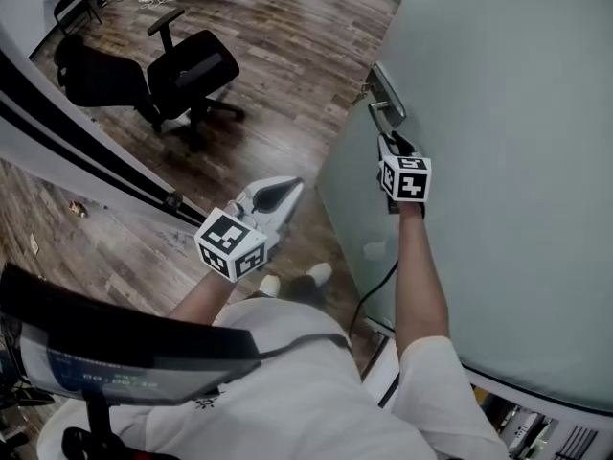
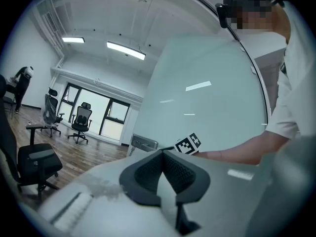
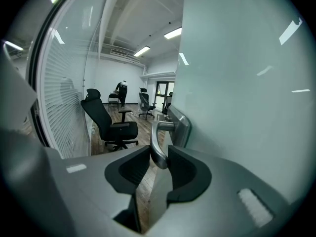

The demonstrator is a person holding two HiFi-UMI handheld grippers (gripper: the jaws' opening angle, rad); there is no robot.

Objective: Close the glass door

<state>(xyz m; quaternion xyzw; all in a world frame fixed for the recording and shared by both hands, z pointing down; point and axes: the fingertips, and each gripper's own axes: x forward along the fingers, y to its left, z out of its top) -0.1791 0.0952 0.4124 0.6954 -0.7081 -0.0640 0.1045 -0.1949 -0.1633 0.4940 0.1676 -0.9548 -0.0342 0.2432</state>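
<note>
The frosted glass door (image 1: pixel 498 161) fills the right of the head view and stands ajar over the wood floor. Its metal lever handle (image 1: pixel 383 111) sits on a plate near the door's edge. My right gripper (image 1: pixel 391 142) reaches up to the lever. In the right gripper view the handle (image 3: pixel 159 141) runs down between the two pads (image 3: pixel 183 168), which press on it. My left gripper (image 1: pixel 281 197) hovers apart from the door, left of its edge, shut with nothing held. In the left gripper view its pads (image 2: pixel 148 172) meet, with the door (image 2: pixel 207 98) beyond them.
A black office chair (image 1: pixel 187 70) stands on the wood floor beyond the door's edge. A glass partition with a dark frame (image 1: pixel 86 161) runs along the left. The person's shoes (image 1: pixel 292 281) are near the door's foot, and a cable (image 1: pixel 369 300) hangs beside it.
</note>
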